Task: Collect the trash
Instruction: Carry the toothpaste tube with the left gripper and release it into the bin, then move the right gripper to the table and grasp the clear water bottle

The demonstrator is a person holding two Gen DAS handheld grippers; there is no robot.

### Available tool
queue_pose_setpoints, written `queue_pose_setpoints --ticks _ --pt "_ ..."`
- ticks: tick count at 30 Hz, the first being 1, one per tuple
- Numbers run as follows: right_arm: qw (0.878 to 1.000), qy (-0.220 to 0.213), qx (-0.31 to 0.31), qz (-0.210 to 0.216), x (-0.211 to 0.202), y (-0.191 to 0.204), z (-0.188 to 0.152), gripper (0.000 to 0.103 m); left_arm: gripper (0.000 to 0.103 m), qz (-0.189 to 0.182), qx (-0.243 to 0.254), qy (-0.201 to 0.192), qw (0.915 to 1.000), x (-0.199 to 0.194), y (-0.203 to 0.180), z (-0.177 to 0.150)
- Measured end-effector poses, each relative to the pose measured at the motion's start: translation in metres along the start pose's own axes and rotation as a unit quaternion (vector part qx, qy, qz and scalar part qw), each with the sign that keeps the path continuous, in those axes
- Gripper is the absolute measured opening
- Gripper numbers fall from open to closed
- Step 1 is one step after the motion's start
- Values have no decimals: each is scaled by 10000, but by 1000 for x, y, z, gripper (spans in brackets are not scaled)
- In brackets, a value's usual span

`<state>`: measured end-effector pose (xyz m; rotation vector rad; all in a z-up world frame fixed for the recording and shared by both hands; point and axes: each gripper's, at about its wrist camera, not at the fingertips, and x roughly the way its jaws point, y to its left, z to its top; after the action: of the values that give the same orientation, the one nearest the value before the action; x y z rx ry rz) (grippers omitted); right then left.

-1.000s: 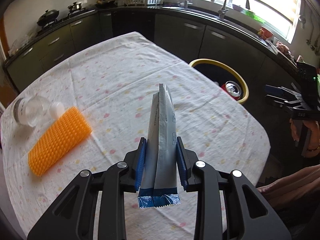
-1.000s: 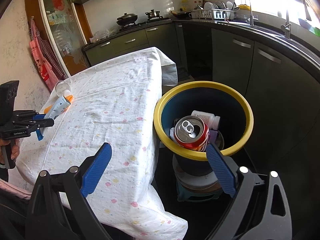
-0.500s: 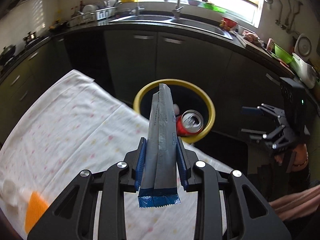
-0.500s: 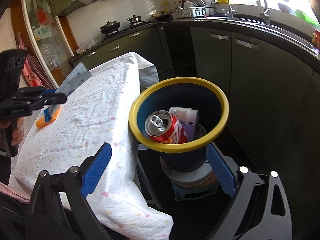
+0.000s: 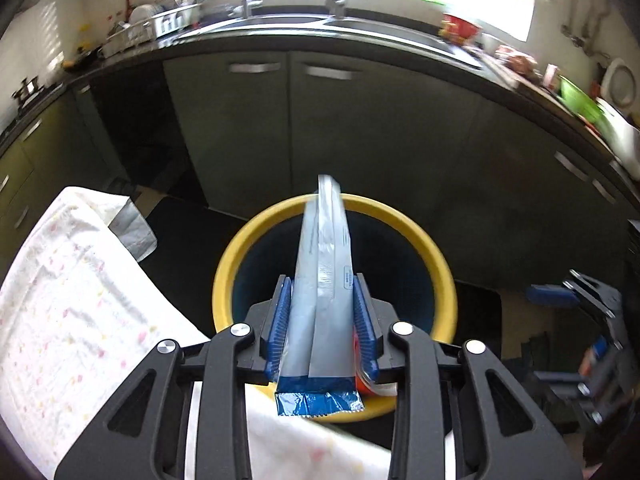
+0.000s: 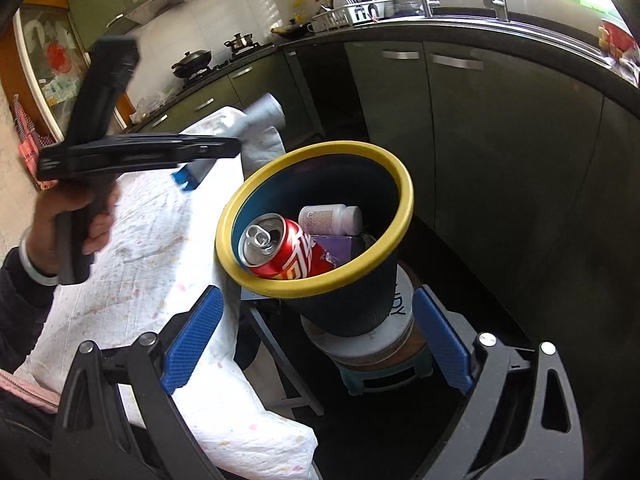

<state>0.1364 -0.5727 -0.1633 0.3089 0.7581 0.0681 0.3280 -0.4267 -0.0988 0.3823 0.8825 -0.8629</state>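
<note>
A grey snack wrapper [image 5: 320,240] with a blue end stands upright between the blue pads of my left gripper [image 5: 322,286], right above the yellow-rimmed dark bin [image 5: 224,280]. The jaws are opening, and the pads still touch the wrapper's sides. In the right wrist view, the left gripper [image 6: 224,146] hangs beside the bin [image 6: 404,208] with the blurred wrapper [image 6: 264,114] in it. Inside the bin lie a red can [image 6: 280,252], a white bottle [image 6: 328,218] and a purple box [image 6: 336,246]. My right gripper [image 6: 316,344] stands open and empty just short of the bin.
The table with its speckled white cloth [image 5: 80,300] adjoins the bin on the left. The bin stands on a round tin and a small stool [image 6: 372,364]. Dark green cabinets [image 5: 360,140] and a counter with a sink curve behind. A person's hand [image 6: 60,236] holds the left gripper.
The left gripper carried the wrapper from over the table to above the bin, and its pads now stand a little wider. The right gripper drew slightly closer to the bin.
</note>
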Motion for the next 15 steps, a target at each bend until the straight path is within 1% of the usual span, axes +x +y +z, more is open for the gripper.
queue_pose_setpoints --ticks 1,2,5,7,9,10,11,12,15 --pt "10000 -6 18 6 0 -1 0 91 48 14 -88 58 9999 8 3 3" --pt "10000 -15 37 18 0 -2 1 91 57 25 -210 90 9997 14 7 5" --pt "10000 -68 40 55 -3 -2 1 91 58 -31 -497 90 9987 13 13 3" --pt "9999 -85 45 71 -5 -2 1 91 63 -14 -586 -24 9983 0 15 -2" --pt "9999 -101 56 76 -6 -3 0 91 76 104 -602 -249 9978 -22 13 -10" --pt "9999 -104 63 82 -6 -3 -1 91 80 170 -613 -377 9973 -36 12 -17" --pt "9999 -104 70 93 -6 -2 -1 92 87 221 -618 -502 9966 -49 10 -23" --pt "9999 -101 73 109 -6 -1 -2 92 90 242 -625 -576 9961 -58 9 -28" --pt "9998 -74 15 176 -5 6 -2 92 93 299 -736 -807 9936 -97 7 -57"
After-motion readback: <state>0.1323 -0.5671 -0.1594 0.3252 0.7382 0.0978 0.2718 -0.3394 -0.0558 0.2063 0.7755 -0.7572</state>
